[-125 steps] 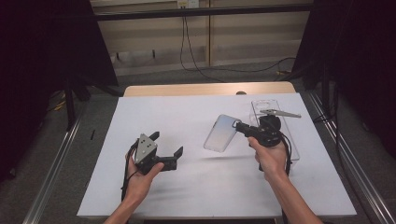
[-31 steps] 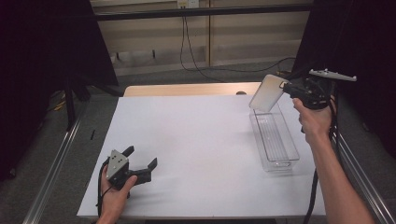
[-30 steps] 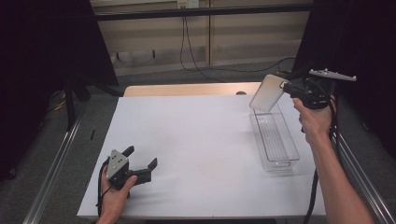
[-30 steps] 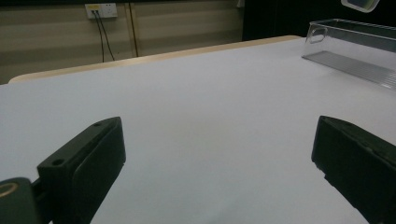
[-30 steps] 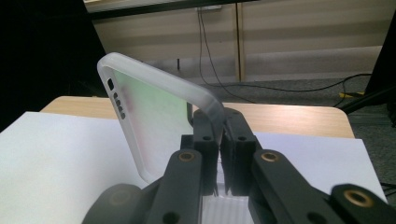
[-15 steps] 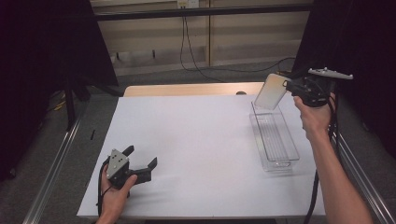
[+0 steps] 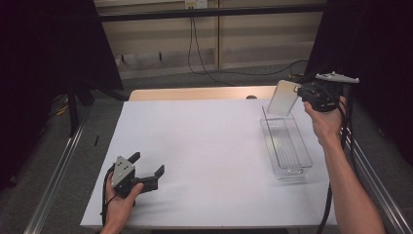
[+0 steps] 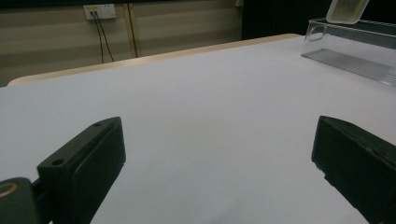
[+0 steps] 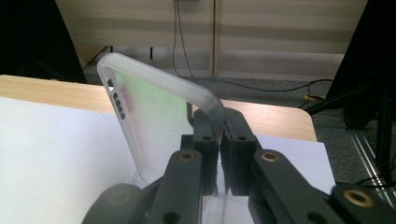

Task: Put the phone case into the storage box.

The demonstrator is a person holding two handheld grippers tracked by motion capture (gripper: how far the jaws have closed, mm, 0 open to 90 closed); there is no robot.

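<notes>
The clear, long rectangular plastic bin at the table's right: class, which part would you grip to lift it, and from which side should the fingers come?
Grip one long side wall of the clear, long rectangular plastic bin, coming down from above. It stands upright and open-topped, so a thin wall fits between the fingers, one inside and one outside. The near end is probably freer: the right gripper holds a frosted translucent phone case over the far end.

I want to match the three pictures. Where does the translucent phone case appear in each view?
High view: phone case upper right, clamped by the right gripper above the clear tray's far end.
Left gripper view: top right corner, above the tray.
Right gripper view: centre, between the jaws.
Shared landmark: the tray.
</notes>
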